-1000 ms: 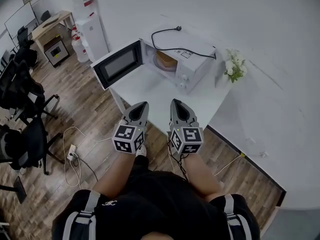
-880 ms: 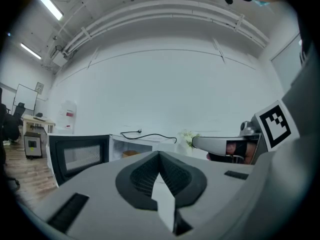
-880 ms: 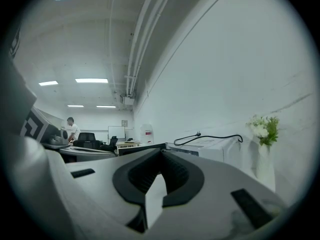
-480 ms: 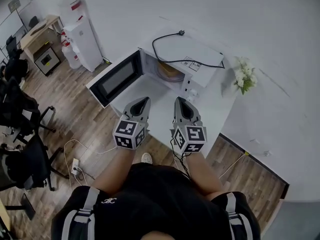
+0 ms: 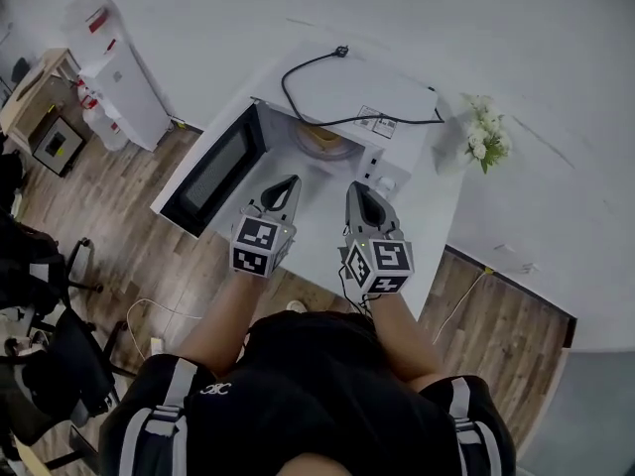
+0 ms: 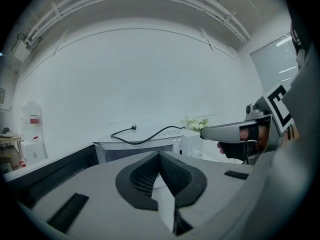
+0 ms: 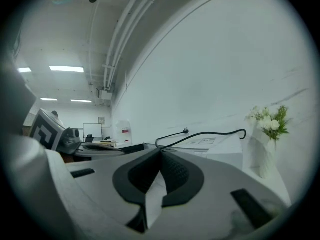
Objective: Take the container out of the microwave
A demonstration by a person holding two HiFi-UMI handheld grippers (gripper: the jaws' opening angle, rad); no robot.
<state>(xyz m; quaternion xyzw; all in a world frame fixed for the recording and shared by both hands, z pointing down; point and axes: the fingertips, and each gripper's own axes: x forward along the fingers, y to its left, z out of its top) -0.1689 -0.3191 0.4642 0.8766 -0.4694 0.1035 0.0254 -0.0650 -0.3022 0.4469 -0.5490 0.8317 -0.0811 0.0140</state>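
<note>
A white microwave (image 5: pixel 355 99) stands on a white table (image 5: pixel 437 211) with its door (image 5: pixel 211 173) swung open to the left. Inside, a tan round container (image 5: pixel 323 141) shows partly under the top edge. My left gripper (image 5: pixel 288 182) hovers over the table just before the opening, jaws shut and holding nothing. Beside it, my right gripper (image 5: pixel 356 187) is shut too, near the control panel. In the left gripper view the left gripper (image 6: pixel 160 154) points at the microwave (image 6: pixel 141 147). The right gripper (image 7: pixel 161 152) aims over the microwave's top (image 7: pixel 205 143).
A black power cord (image 5: pixel 327 75) lies loose on the microwave's top. White flowers in a vase (image 5: pixel 483 133) stand at the microwave's right. A white water dispenser (image 5: pixel 117 67) is far left by the wall. Office chairs (image 5: pixel 40 296) and a floor cable sit left.
The person has stepped closer to the table. Both grippers, shut throughout, moved forward from the table's front edge to just before the microwave's opening.
</note>
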